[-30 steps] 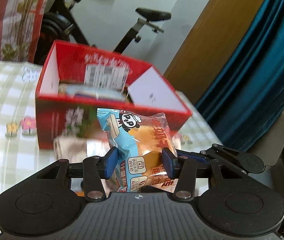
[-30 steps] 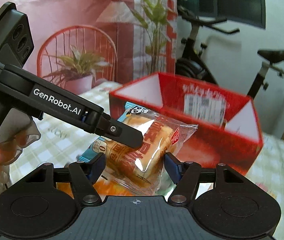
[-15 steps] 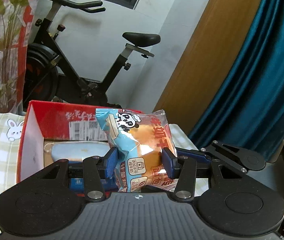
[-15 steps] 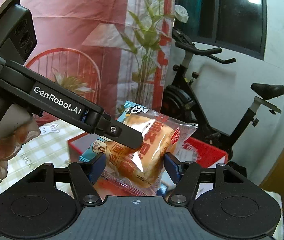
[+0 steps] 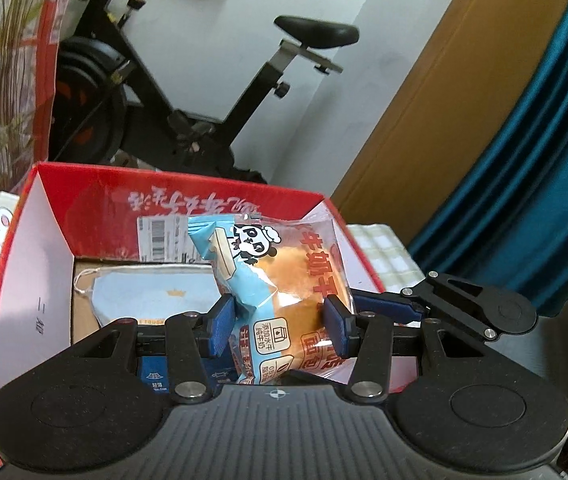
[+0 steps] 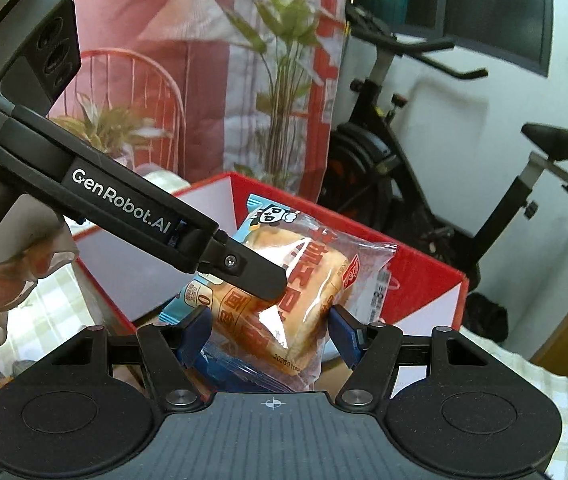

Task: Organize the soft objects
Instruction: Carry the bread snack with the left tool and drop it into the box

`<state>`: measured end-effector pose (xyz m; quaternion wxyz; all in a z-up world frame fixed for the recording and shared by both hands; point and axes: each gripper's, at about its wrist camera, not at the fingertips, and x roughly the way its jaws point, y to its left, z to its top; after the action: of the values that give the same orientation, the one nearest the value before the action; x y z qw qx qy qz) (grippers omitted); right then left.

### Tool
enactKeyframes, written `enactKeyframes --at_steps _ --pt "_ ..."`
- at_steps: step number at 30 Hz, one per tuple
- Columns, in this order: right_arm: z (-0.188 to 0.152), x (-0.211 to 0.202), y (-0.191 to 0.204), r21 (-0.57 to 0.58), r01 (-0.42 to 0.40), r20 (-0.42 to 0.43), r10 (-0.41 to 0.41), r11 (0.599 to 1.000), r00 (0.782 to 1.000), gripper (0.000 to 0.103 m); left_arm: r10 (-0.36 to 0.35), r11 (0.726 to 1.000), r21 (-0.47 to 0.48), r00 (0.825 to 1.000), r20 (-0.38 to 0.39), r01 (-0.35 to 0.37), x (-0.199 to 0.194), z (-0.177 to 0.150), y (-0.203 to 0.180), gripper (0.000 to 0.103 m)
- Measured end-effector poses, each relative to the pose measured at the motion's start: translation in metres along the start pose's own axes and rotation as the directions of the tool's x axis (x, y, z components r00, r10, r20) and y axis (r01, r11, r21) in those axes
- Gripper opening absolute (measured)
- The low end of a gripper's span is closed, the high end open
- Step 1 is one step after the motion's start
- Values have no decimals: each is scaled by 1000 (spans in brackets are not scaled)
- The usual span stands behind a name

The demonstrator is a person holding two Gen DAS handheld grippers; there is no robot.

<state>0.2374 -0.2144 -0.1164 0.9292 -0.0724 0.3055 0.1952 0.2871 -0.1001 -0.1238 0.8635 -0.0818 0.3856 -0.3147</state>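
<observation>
Bread bun in clear and blue plastic wrapper, upright, pinched by left gripper jaws, directly above open red cardboard box; right gripper jaws flank it, contact unclear.

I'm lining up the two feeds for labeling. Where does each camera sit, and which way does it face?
Left wrist: on the left hand-held gripper, looking along its fingers at the bread packet over the red box; the right tool's linkage shows at right.
Right wrist: on the right hand-held gripper, facing the same packet; the left tool's body and the person's fingers show at left.
Shared: bread packet, red box, exercise bike.
</observation>
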Motion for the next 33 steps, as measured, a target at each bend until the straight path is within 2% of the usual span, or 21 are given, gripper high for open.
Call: enactKeyframes --at_steps 6,15,21,27,30,32,33 --pt "-4 20 -5 36 -11 -52 13 999 999 61 11 1000 -11 999 -36 -12 19 -2 9 50" --pt "-9 31 -10 89 19 -101 -10 996 995 60 29 1000 2 998 -62 -29 32 -9 8 49" --pt "-8 25 -4 82 49 -104 -41 995 994 59 79 996 54 997 -27 -77 19 -9 4 50" --pt "-8 11 4 112 92 -78 -84 989 993 60 166 978 120 985 37 -169 -9 -11 -2 51" --pt "-8 2 8 142 116 -55 -109 983 993 70 205 966 146 976 75 -214 -26 -13 -3 55" --pt "-8 -6 12 162 134 -36 -130 978 991 83 235 955 158 966 108 -250 -39 -16 -4 66" --pt "-9 -10 14 174 143 -26 -141 974 990 86 245 951 161 961 125 -263 -45 -18 -4 75"
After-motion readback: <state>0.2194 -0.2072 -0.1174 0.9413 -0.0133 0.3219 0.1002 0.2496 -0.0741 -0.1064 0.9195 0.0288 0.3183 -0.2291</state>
